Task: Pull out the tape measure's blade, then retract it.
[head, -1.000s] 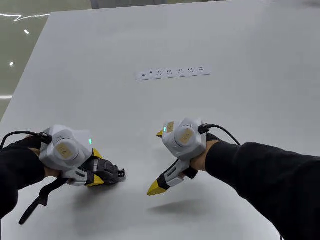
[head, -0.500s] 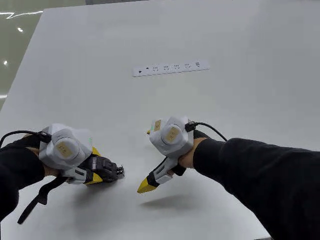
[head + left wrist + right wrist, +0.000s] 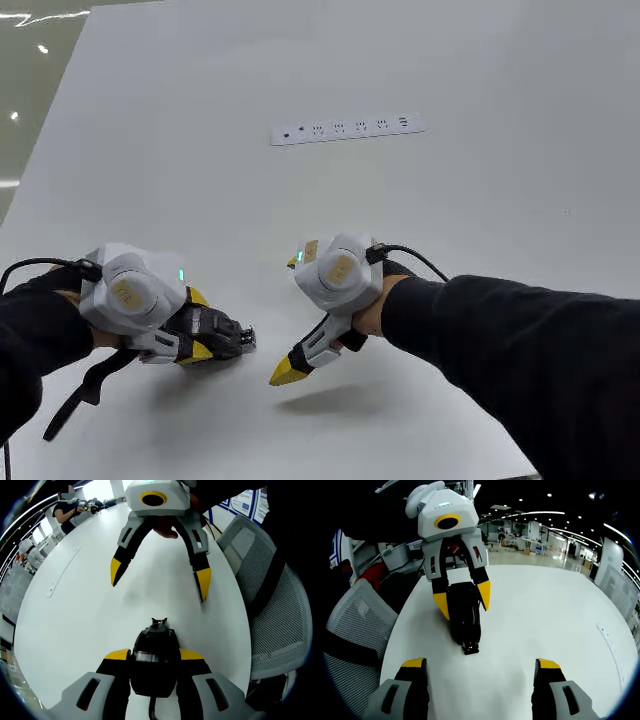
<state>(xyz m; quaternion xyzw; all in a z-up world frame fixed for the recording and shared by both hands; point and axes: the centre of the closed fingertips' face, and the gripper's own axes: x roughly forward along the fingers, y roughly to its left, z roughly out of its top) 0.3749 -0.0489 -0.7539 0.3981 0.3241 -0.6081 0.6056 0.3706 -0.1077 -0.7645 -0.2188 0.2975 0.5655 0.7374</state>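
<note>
Holding the tape measure (image 3: 218, 332) near the desk's (image 3: 450, 200) left edge, my left gripper (image 3: 197, 325) is clamped on its black case. The blade tab (image 3: 159, 622) points at my right gripper (image 3: 288, 317), which is spread wide, empty and just short of it. Risks noted: the small tab may slip from the pads, and an off-line pull could twist the case loose. The left jaws cover the case sides, so I cannot make out any lock.

Legible text: none | sticker (image 3: 126, 293) on left hand-held gripper (image 3: 205, 328): unreadable | sticker (image 3: 338, 270) on right hand-held gripper (image 3: 288, 318): unreadable | power strip (image 3: 347, 128) on counter (image 3: 500, 180): markings too small | wall posters (image 3: 247, 501): blurred
</note>
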